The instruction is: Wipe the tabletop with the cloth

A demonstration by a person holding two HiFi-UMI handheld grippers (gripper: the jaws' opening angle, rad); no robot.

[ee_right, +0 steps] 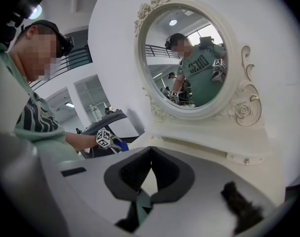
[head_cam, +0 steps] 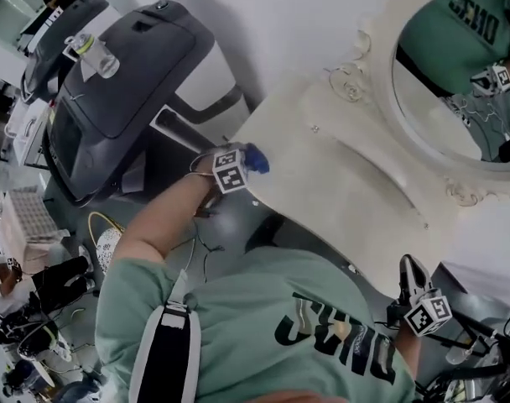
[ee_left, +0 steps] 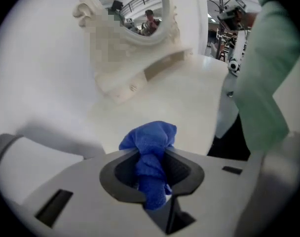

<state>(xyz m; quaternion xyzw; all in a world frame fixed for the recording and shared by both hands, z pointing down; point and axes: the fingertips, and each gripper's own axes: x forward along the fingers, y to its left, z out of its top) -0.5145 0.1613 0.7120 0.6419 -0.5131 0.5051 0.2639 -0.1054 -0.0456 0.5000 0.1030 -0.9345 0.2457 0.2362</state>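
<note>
Count: one blue cloth (ee_left: 151,144), one cream worktop (head_cam: 347,187), one oval mirror (head_cam: 452,70), two grippers. The left gripper (ee_left: 152,168) is pinching the cloth over the worktop corner well left of the mirror. The right gripper (ee_right: 150,154), jaws pressed together on nothing, is hovering at the worktop edge opposite the mirror.

Bright, even light fills the room. A lamp (ee_right: 174,22) shines as a small white spot in the mirror (ee_right: 187,58). In the left gripper view, a soft grey shadow (ee_left: 56,132) lies below and left of the mirror. Both gripper views bend round and turn black at the corners. The cloth (ee_left: 152,147) looks sharp. The green shirt (ee_left: 273,58) right of the mirror looks blurry.
</note>
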